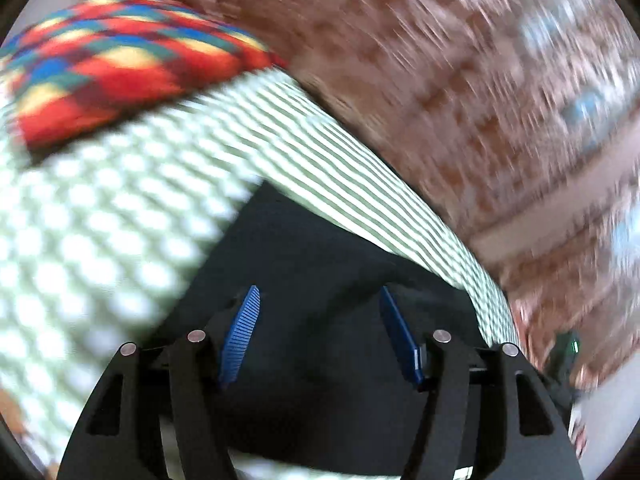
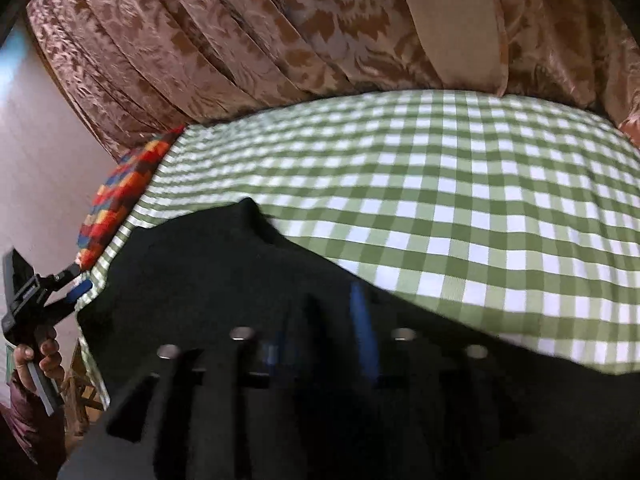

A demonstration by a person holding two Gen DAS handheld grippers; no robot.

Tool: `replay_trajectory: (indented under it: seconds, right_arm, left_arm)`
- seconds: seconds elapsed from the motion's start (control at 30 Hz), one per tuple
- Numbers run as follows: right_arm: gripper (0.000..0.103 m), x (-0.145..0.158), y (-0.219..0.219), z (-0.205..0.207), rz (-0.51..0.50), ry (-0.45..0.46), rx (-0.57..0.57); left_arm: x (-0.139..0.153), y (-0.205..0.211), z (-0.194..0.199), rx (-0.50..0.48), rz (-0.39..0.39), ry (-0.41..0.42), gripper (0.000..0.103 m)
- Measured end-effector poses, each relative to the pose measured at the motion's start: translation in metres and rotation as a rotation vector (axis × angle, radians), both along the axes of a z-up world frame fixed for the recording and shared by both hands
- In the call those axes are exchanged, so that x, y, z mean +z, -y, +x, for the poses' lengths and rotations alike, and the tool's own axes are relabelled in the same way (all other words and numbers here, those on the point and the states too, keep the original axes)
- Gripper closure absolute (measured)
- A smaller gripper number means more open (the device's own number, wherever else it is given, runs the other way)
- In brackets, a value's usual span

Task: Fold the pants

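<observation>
Brown patterned curtains (image 2: 240, 40) hang behind our green checked cloth (image 2: 460, 200), a bright pillow (image 1: 100, 72) at upper left. We see the black pants (image 2: 240, 272) spread across the lower frame. Our left gripper (image 1: 320, 320) stands apart over them, nothing pinched. Our right gripper (image 2: 324, 332) is blurred; we cannot tell its state. Pants look soft, limp; we would pinch an edge.
</observation>
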State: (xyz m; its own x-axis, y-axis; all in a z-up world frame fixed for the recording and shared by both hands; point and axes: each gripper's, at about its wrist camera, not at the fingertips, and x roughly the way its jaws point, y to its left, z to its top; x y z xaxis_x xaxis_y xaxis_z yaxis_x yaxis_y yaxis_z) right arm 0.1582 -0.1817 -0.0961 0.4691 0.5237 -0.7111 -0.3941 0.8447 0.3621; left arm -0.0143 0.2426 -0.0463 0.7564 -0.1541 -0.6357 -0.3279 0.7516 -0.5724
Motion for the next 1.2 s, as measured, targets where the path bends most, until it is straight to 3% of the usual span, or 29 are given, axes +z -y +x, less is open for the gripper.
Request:
replay_trajectory:
  seconds: [0.1, 0.2, 0.33, 0.4, 0.43, 0.5, 0.57, 0.63, 0.7, 0.77, 0.83, 0.93, 1.0, 1.1, 1.2]
  right_arm:
    - [0.067, 0.014, 0.001, -0.022, 0.035, 0.019, 0.019]
    - [0.06, 0.023, -0.003, -0.047, 0.07, 0.022, 0.063]
    - [0.054, 0.02, -0.016, -0.073, 0.072, 0.0, 0.113]
    - [0.054, 0.018, -0.022, -0.082, 0.074, -0.011, 0.13]
    - [0.053, 0.018, -0.024, -0.086, 0.076, -0.014, 0.138]
    - [0.052, 0.015, -0.03, -0.092, 0.07, -0.021, 0.152]
    - [0.051, 0.01, -0.034, -0.095, 0.044, -0.027, 0.156]
    - [0.051, 0.003, -0.035, -0.094, 0.027, -0.042, 0.148]
    - [0.051, -0.009, -0.033, -0.094, 0.012, -0.068, 0.131]
    - [0.051, -0.024, -0.029, -0.092, 0.038, -0.099, 0.119]
    - [0.051, -0.028, -0.026, -0.092, 0.054, -0.088, 0.115]
    - [0.05, -0.027, -0.029, -0.093, 0.031, -0.074, 0.123]
    - [0.05, -0.027, -0.029, -0.093, 0.032, -0.07, 0.123]
    - [0.048, -0.028, -0.029, -0.094, 0.04, -0.068, 0.12]
    - [0.048, -0.027, -0.03, -0.095, 0.036, -0.065, 0.119]
  left_arm:
    - [-0.003, -0.036, -0.04, 0.097, -0.03, -0.017, 0.042]
    - [-0.014, -0.056, -0.066, 0.152, -0.089, -0.034, 0.042]
    - [-0.028, -0.055, -0.072, 0.13, -0.163, -0.047, 0.042]
    - [-0.033, -0.042, -0.066, 0.107, -0.16, -0.066, 0.043]
    - [-0.033, -0.036, -0.061, 0.113, -0.145, -0.074, 0.047]
    - [-0.033, -0.029, -0.057, 0.122, -0.083, -0.096, 0.082]
    - [-0.032, -0.025, -0.056, 0.108, -0.045, -0.075, 0.094]
    - [-0.022, -0.019, -0.054, 0.094, -0.003, -0.035, 0.096]
    - [-0.019, -0.017, -0.051, 0.105, 0.077, -0.087, 0.097]
    - [-0.039, -0.021, -0.046, 0.105, 0.114, -0.192, 0.097]
    - [-0.054, -0.021, -0.043, 0.095, 0.132, -0.229, 0.096]
    - [-0.048, -0.022, -0.047, 0.114, 0.125, -0.2, 0.091]
    - [-0.041, -0.027, -0.053, 0.155, 0.131, -0.205, 0.072]
    - [-0.018, -0.02, -0.061, 0.179, 0.192, -0.147, 0.072]
    - [0.004, -0.002, -0.058, 0.129, 0.232, -0.08, 0.072]
